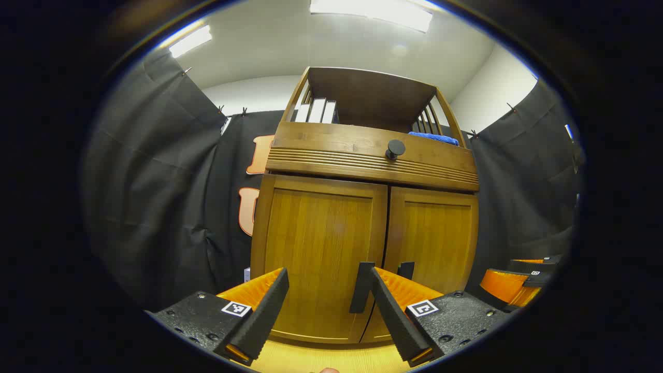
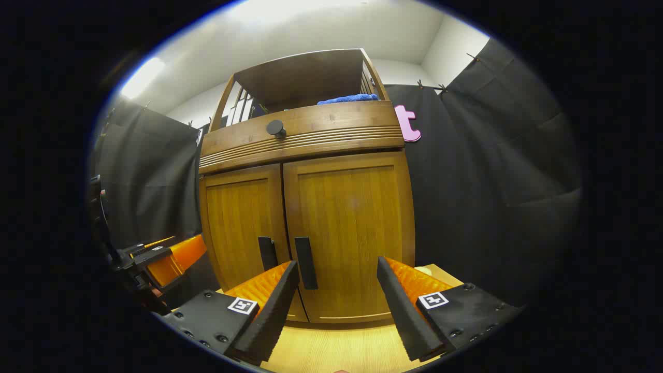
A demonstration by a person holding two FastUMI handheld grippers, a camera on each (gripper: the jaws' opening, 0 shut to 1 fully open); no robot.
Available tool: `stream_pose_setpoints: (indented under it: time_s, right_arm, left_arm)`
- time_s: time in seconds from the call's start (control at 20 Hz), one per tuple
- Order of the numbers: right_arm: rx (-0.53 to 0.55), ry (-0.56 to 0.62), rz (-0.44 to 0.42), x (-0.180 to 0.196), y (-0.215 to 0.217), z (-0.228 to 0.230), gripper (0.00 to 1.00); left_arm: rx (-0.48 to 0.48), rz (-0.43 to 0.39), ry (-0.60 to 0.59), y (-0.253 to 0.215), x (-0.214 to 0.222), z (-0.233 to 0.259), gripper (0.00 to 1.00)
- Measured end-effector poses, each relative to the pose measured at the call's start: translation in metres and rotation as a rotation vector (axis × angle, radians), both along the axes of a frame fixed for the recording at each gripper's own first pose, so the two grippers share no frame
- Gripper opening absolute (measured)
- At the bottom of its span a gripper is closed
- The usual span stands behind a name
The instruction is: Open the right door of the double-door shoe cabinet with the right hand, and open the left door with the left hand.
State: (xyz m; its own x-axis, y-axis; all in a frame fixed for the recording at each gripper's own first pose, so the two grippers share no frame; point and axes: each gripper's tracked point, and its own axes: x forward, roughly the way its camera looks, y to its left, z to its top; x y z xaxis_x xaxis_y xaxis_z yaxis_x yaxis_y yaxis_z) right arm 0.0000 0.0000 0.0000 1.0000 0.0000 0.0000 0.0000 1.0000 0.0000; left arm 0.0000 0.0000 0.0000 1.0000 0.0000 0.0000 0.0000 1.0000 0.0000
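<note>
While doors point(image 2: 311, 233) closed, both tongs point(image 1: 323, 311) point(image 2: 334, 305) gape, empty.

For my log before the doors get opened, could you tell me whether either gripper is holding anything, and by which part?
Nothing is held. The left gripper and right gripper are both open, short of the closed cabinet doors, with no handle between the fingers.

1. One wooden shoe cabinet point(image 2: 305, 207), centre of right gripper view.
2. Two closed doors: left door point(image 2: 241, 228), right door point(image 2: 352, 228).
3. Two black door handles point(image 2: 268, 253), lower centre.
4. One round drawer knob point(image 2: 276, 128), upper centre.
5. One blue cloth point(image 2: 347, 98) on top shelf.
6. Two grippers: left gripper point(image 1: 323, 303), right gripper point(image 2: 336, 295), approx. bottom of frame.
</note>
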Motion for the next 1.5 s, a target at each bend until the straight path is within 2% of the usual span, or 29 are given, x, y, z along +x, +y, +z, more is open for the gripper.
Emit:
stream_pose_setpoints:
  time_s: [0.05,0.15,0.2,0.4,0.45,0.55,1.05,1.35,1.5]
  right_arm:
    - [0.005,0.003,-0.002,-0.001,-0.002,-0.001,0.98]
    - [0.010,0.004,-0.005,0.001,-0.004,0.000,0.98]
    - [0.008,0.002,-0.007,0.002,-0.005,0.000,0.98]
    - [0.007,-0.003,-0.021,0.005,-0.010,0.000,0.98]
    - [0.010,-0.005,-0.024,0.005,-0.011,0.001,0.98]
    - [0.008,-0.005,-0.028,0.006,-0.012,0.001,0.98]
    - [0.008,-0.003,-0.034,0.003,-0.013,0.002,0.98]
    - [-0.003,0.002,-0.009,0.010,-0.007,0.001,0.98]
    - [-0.002,0.008,0.022,0.028,0.006,0.000,0.98]
  left_arm:
    - [0.002,0.000,-0.001,0.001,-0.001,0.001,0.92]
    - [0.012,0.007,-0.008,0.004,-0.001,0.003,0.95]
    - [0.016,0.010,-0.011,0.004,-0.001,0.003,0.92]
    - [0.028,0.005,-0.012,0.002,-0.004,0.004,0.92]
    - [0.029,0.005,-0.013,0.002,-0.005,0.005,0.94]
    - [0.029,0.009,-0.014,0.003,-0.004,0.005,0.92]
    - [0.027,0.011,-0.007,0.005,-0.003,0.004,0.92]
    - [0.023,0.025,0.006,0.014,-0.003,0.003,0.92]
    - [0.023,0.050,0.019,0.027,-0.005,0.001,0.92]
